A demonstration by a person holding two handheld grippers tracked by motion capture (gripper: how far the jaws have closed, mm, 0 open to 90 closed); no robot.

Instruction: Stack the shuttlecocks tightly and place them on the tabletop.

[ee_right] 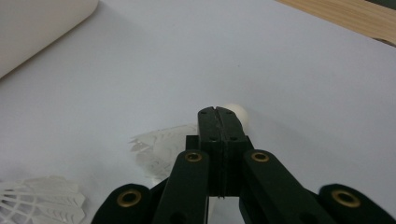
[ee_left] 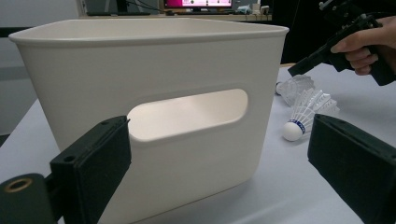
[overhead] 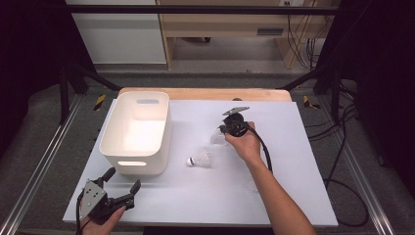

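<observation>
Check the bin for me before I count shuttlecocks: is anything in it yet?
Empty, as far as the high view shows: the bin's floor is bare, and both shuttlecocks lie on the table beside it.

The high view looks forward and down over the whole table (overhead: 205, 196). The left gripper view sits low, close behind the bin (ee_left: 154, 70), facing 2 shuttlecocks beyond it. The right gripper view hovers close above the same shuttlecocks (ee_right: 159, 149).
</observation>
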